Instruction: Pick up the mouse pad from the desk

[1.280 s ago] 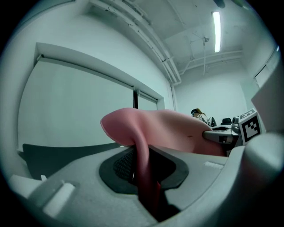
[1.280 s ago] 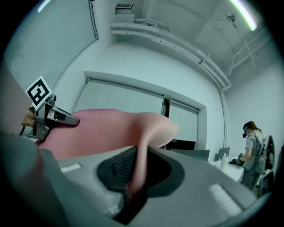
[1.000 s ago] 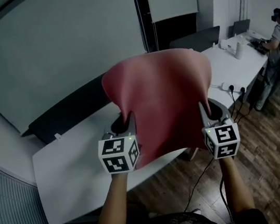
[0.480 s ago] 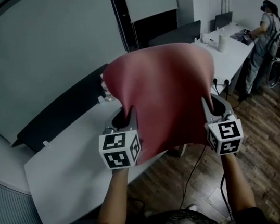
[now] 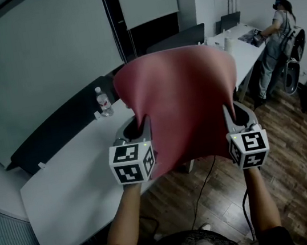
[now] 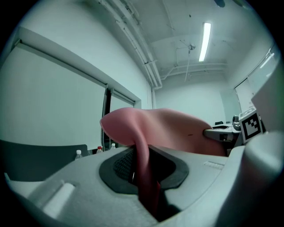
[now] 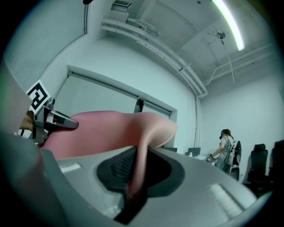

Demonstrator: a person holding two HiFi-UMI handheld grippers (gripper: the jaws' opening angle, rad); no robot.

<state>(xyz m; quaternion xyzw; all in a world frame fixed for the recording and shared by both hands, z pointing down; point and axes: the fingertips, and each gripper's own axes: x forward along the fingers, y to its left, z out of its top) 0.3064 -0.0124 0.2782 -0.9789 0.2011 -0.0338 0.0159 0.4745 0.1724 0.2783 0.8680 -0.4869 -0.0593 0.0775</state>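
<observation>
The mouse pad (image 5: 182, 103) is held up, well clear of the tabletop (image 5: 71, 184), its side edges clamped by the fingers of the left gripper (image 5: 139, 129) and right gripper (image 5: 231, 116). Only thin margins are pinched, so the pad could be pulled free if the grippers are spread apart.

Between grippers: mouse pad (image 5: 182, 103), pinched at its edges by left gripper (image 5: 141, 129) and right gripper (image 5: 229, 116), fills the gap ahead.
Lower left: desk (image 5: 70, 181) top bare; bottle (image 5: 103, 103) upright near far edge.
Behind desk: dark panel (image 5: 57, 133).
Right: open floor (image 5: 287, 144); cable (image 5: 210, 180) trails across.
Far right: person (image 5: 277, 47), well apart.
</observation>
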